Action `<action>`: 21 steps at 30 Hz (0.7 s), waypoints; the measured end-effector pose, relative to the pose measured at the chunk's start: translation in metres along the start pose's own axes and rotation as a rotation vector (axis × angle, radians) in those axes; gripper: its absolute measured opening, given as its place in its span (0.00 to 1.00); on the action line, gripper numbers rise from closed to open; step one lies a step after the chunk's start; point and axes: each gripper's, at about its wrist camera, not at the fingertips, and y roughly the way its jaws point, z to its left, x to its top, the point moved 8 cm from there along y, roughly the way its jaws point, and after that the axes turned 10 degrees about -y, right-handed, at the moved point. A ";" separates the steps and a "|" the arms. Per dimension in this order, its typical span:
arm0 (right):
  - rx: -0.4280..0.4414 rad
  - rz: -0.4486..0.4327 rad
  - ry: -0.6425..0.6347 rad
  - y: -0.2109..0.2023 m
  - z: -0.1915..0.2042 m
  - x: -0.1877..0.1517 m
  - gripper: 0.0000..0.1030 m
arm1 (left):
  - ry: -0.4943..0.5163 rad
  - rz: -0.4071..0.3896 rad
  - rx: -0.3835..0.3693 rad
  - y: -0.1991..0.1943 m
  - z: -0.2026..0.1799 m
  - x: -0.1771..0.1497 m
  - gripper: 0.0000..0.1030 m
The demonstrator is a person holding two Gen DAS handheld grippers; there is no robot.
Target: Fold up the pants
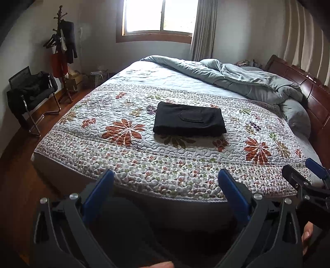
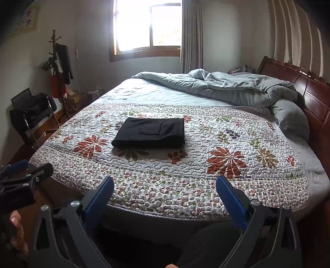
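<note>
Pants (image 1: pixel 189 119): one, black, folded into a flat rectangle, pocket up, on quilt (image 1: pixel 144 156); well ahead of both pairs of jaws, apart from them, slightly right of centre between the left jaws, left of centre between the right.
Left gripper (image 1: pixel 166 185): held low off the bed's near edge, pointing across the bed; jaws spread wide, nothing between them.
Right gripper (image 2: pixel 165 191): same pose, just beside the left; jaws likewise spread, empty.
Fingers (image 2: pixel 17 230): on the left handle, partly seen.
Bed: one, wooden headboard (image 2: pixel 305 90) far right of jaws.
Duvet (image 1: pixel 237 78): one, grey, bunched beyond pants.
Chair (image 1: pixel 31 96): one, far left, dark clothes on it.
Coat stand (image 1: pixel 61 49): one, beyond chair.
Window (image 1: pixel 158 16): one, far ahead.
</note>
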 end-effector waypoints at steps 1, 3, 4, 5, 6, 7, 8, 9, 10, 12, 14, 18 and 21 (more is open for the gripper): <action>0.002 0.001 -0.001 0.001 0.000 0.000 0.96 | 0.003 0.003 0.006 0.001 0.000 0.000 0.97; 0.003 -0.001 -0.004 0.002 0.001 0.002 0.96 | 0.005 0.008 0.011 0.004 -0.002 0.001 0.97; 0.003 -0.003 -0.004 0.003 0.001 0.003 0.96 | 0.002 0.013 0.007 0.005 -0.003 0.001 0.97; 0.005 -0.005 -0.002 0.003 0.000 0.003 0.96 | -0.002 0.015 0.004 0.006 -0.003 0.001 0.97; 0.005 -0.006 -0.001 0.004 -0.001 0.004 0.96 | -0.007 0.012 0.000 0.006 -0.002 0.001 0.97; 0.004 -0.005 -0.001 0.005 -0.001 0.005 0.96 | -0.012 0.006 0.003 0.007 -0.002 0.002 0.97; 0.004 -0.004 -0.001 0.005 -0.002 0.005 0.96 | -0.014 0.003 0.004 0.007 -0.001 0.003 0.97; 0.004 -0.004 -0.002 0.005 -0.001 0.005 0.96 | -0.017 0.001 0.003 0.007 -0.001 0.004 0.97; 0.004 -0.005 -0.003 0.006 -0.002 0.006 0.96 | -0.018 0.000 0.004 0.008 -0.001 0.005 0.97; 0.003 -0.009 -0.005 0.006 -0.003 0.007 0.96 | -0.019 -0.002 0.008 0.010 0.000 0.007 0.97; 0.003 -0.015 -0.005 0.006 -0.004 0.009 0.96 | -0.015 -0.004 0.019 0.011 0.000 0.009 0.97; 0.006 -0.015 -0.006 0.009 -0.004 0.011 0.96 | -0.008 -0.005 0.023 0.011 -0.001 0.010 0.97; 0.003 -0.015 -0.014 0.009 -0.003 0.012 0.96 | -0.008 -0.007 0.021 0.011 -0.001 0.011 0.97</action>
